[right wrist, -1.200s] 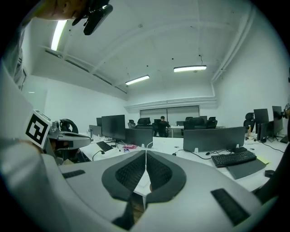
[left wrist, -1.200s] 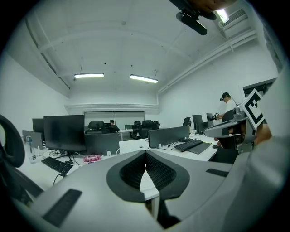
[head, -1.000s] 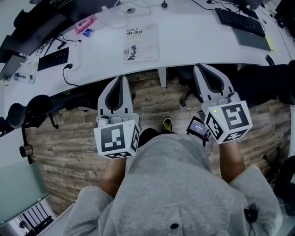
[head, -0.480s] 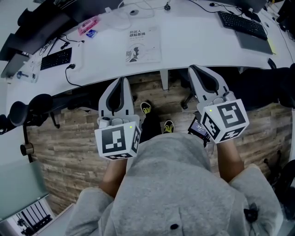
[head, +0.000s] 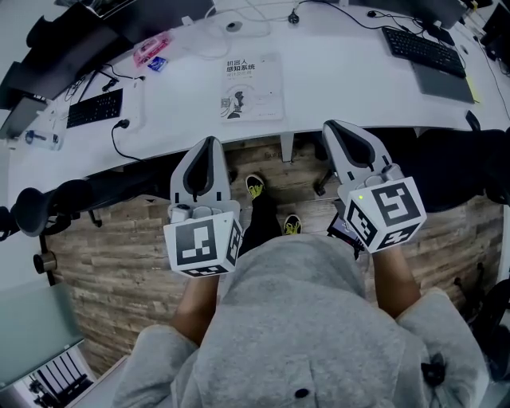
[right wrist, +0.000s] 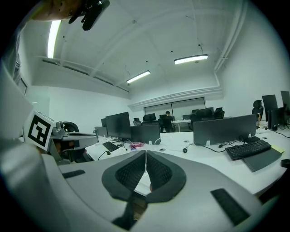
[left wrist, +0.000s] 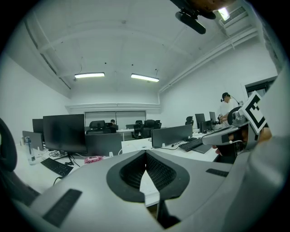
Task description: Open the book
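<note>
A closed white-covered book (head: 251, 86) lies flat on the white desk (head: 335, 72), near its front edge. Both grippers hover over the floor, short of that edge, pointing at the desk. My left gripper (head: 209, 143) is below and left of the book, jaws pressed together and empty. My right gripper (head: 331, 127) is below and right of the book, also shut on nothing. In the left gripper view the left gripper (left wrist: 145, 152) shows its pads meeting; in the right gripper view the right gripper (right wrist: 145, 152) shows the same.
A black keyboard (head: 94, 107) and a pink packet (head: 151, 46) lie on the desk at left, another keyboard (head: 422, 41) and a grey pad (head: 445, 82) at right. Cables (head: 239, 17) run behind the book. Office chairs (head: 48, 205) stand at left.
The desk and book have slid lower in the head view, closer to the grippers. The right gripper has shifted slightly left and up. A second shoe has come into sight.
</note>
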`<state>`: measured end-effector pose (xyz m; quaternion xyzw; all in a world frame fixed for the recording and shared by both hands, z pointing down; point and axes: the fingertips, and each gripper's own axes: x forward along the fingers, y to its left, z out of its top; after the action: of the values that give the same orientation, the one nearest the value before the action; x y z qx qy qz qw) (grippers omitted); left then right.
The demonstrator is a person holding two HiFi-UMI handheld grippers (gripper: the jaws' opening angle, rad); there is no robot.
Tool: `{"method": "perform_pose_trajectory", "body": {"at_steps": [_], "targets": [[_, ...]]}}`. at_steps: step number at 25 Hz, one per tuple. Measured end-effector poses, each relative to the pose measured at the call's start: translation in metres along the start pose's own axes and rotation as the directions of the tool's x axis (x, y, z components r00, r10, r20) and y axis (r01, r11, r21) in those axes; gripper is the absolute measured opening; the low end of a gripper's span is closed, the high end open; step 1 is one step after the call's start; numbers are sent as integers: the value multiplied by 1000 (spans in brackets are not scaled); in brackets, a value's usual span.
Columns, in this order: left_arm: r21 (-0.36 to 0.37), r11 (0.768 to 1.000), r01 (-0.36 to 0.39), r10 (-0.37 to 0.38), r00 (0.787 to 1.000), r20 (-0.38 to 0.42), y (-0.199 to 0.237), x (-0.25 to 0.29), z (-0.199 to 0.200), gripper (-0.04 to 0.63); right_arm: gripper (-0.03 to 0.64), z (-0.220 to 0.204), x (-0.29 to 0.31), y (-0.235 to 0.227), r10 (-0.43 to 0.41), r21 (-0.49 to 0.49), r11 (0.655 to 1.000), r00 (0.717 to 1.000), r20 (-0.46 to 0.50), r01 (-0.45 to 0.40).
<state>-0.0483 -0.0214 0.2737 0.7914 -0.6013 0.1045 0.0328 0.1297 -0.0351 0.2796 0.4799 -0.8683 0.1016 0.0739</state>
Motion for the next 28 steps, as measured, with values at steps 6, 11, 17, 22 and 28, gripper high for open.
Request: {"method": "perform_pose_trajectory", "body": {"at_steps": [6,11,17,22,28], "targets": [[-9,1000,3,-3,1000,-12,22,27,-2,9,28,-1,33,-4,6,19,1000,1000,-27,-5],[-22,1000,1,-2,1000,-24,40,51,-3,9,28,0,62,-9,2,25,1000,999,-47,-1],[-44,999,9,-11,999,-50,59,84,-9,9,28,1,98,-23,-14,28,999,997,-78,16],[-58,998,23,-26,998,-54,76,110,-9,9,28,1,123,-31,-32,26,999,994,-104,34],[-74,996,56,-61,996,-62,86,139,-8,9,28,4,145,-39,-61,24,998,989,-136,64]]}}
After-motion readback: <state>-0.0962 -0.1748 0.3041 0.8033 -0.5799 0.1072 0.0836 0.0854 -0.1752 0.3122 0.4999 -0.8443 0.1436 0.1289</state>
